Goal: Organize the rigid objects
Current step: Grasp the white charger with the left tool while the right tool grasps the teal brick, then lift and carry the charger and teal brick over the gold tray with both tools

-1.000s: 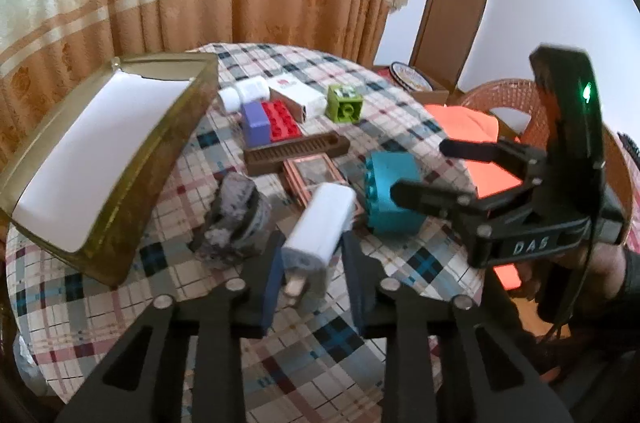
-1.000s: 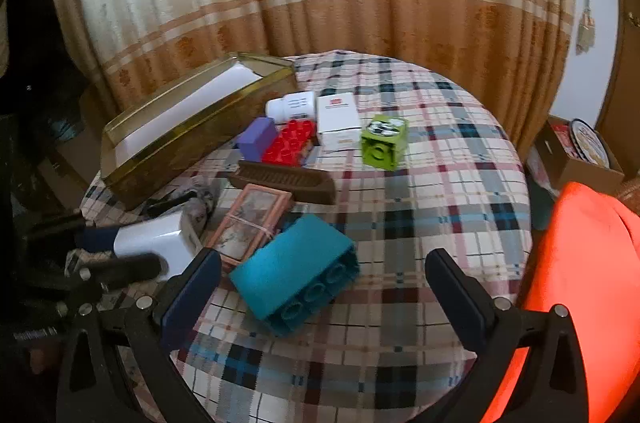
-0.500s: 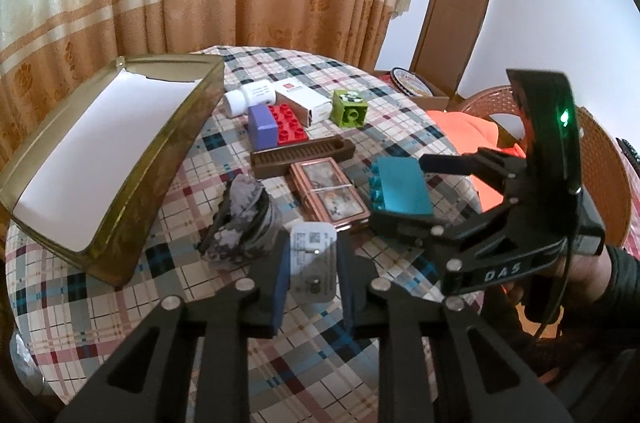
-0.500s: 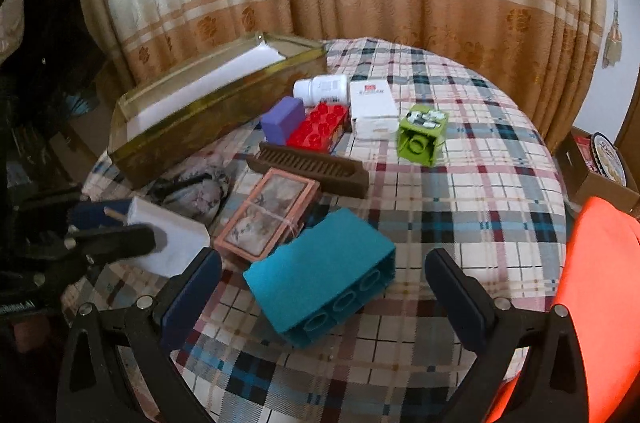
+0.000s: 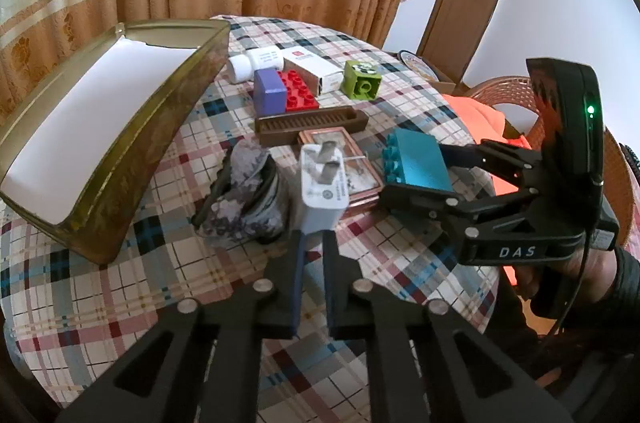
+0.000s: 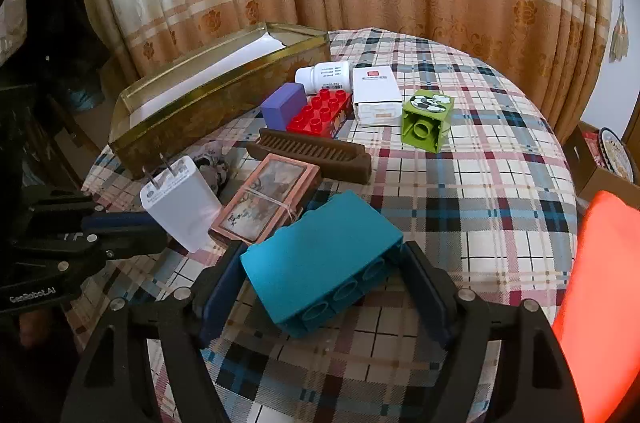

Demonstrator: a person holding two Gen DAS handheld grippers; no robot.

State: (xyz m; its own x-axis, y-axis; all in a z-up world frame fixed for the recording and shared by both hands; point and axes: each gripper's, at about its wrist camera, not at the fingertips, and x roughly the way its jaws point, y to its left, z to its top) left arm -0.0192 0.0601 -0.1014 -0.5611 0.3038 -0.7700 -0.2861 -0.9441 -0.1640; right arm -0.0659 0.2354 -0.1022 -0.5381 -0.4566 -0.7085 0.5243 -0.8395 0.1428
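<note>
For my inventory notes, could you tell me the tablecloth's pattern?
The tablecloth is plaid: cream with blue, black and red, clearest from the right wrist.

Bare checked tablecloth (image 6: 492,183) open on the right side – green block (image 6: 427,121) its only obstacle, centre crowded with brown comb (image 6: 312,155), card pack (image 6: 268,201), red brick (image 6: 322,111), left side walled by the gold tin (image 6: 216,99), crumpled cloth (image 5: 244,199) just beside it.

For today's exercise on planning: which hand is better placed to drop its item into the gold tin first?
Left. Its tool already clamps the white charger, right beside the gold tin. The right tool has just been closing around the teal block, farther away.
</note>
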